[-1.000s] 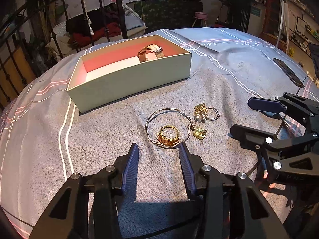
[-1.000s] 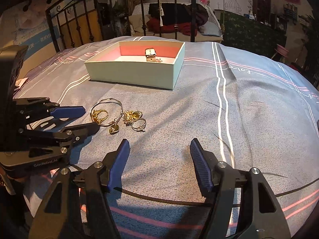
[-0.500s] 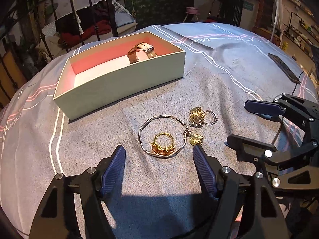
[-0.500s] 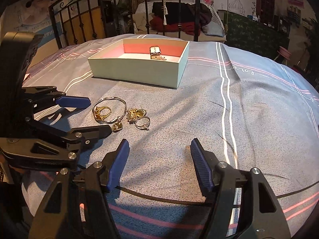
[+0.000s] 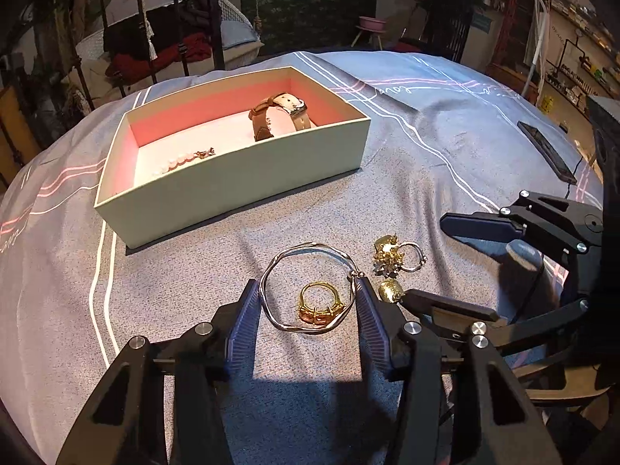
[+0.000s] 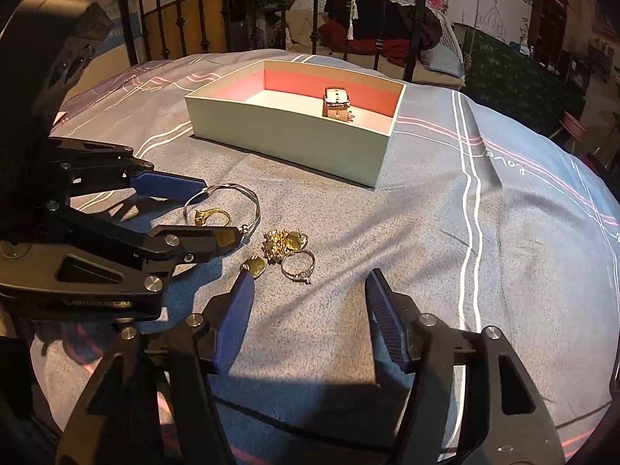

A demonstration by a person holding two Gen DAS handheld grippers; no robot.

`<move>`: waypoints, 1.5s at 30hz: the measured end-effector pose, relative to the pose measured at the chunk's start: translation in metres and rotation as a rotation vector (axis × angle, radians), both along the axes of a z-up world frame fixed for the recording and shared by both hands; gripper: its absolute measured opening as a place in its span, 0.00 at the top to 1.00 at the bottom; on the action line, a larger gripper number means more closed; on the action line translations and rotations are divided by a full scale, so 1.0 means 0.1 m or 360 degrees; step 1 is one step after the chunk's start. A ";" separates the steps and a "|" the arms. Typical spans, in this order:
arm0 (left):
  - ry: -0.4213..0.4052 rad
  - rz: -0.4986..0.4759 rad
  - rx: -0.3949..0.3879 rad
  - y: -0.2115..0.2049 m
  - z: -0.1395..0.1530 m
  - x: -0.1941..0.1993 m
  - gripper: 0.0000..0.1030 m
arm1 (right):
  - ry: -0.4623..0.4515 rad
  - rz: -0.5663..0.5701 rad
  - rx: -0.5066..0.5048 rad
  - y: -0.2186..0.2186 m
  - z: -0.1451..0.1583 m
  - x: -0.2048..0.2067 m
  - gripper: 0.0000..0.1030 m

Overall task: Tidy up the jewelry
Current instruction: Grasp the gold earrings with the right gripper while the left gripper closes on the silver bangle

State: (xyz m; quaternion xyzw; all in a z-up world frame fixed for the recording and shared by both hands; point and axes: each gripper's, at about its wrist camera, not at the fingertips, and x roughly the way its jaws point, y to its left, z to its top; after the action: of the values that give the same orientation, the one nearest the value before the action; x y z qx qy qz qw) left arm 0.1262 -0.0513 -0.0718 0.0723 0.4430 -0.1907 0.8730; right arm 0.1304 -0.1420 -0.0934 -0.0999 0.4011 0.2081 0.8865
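A bed covered by a grey-blue bedspread (image 5: pixel 426 147) with white and pink stripes carries a pale green box (image 5: pixel 240 178) with a pink inside and no lid. In the box a brown-strapped watch (image 5: pixel 279 114) stands on its edge near the far wall, and a short string of pale beads (image 5: pixel 182 161) lies on the white floor nearer the front.

In front of the box, loose jewellery lies on the bedspread. A thin silver bangle (image 5: pixel 308 286) lies flat, and a gold ring (image 5: pixel 321 304) with orange stones sits inside its loop. Just to the right of the bangle are a gold charm (image 5: pixel 390 290), a gold cluster piece (image 5: pixel 387 257) and a thin silver ring (image 5: pixel 412 257), close together.

The left hand-held gripper (image 5: pixel 308 321) is down at the bedspread with its blue-padded fingers spread apart, one on each side of the bangle and very near its rim; whether they touch it cannot be told. The right-wrist view shows the same: that left hand-held gripper (image 6: pixel 215 213) reaches in from the left and brackets the bangle (image 6: pixel 224 203).

The right hand-held gripper (image 6: pixel 308 302) is wide apart and holds nothing, hovering just short of the silver ring (image 6: pixel 298 267), with its left finger (image 6: pixel 236 310) beside the gold charm (image 6: pixel 255 265). A dark phone (image 5: pixel 546 151) lies far right on the bed.
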 end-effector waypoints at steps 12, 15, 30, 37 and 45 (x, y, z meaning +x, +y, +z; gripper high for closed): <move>-0.0057 0.0110 -0.0138 0.22 0.21 -0.10 0.52 | -0.0025 0.0120 -0.0045 0.15 0.03 -0.05 0.86; -0.0054 0.0112 -0.0155 0.23 0.21 -0.15 0.52 | -0.0063 0.0114 0.0002 0.10 0.07 -0.13 0.88; -0.0016 0.0142 -0.0191 0.27 0.14 -0.16 0.52 | 0.0019 0.0055 0.0055 0.04 0.02 -0.07 0.90; -0.0007 0.0147 -0.0218 0.30 0.13 -0.17 0.52 | 0.0094 0.0052 0.0004 0.17 -0.01 0.10 0.90; -0.0018 0.0135 -0.0221 0.31 0.14 -0.19 0.52 | 0.0003 0.0035 0.0063 0.12 0.05 0.00 0.99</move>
State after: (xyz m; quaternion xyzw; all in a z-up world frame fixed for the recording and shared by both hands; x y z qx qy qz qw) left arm 0.1072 -0.0205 -0.0574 -0.0063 0.4263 -0.1833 0.8858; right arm 0.1299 -0.1300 -0.0881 -0.0866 0.3967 0.2257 0.8855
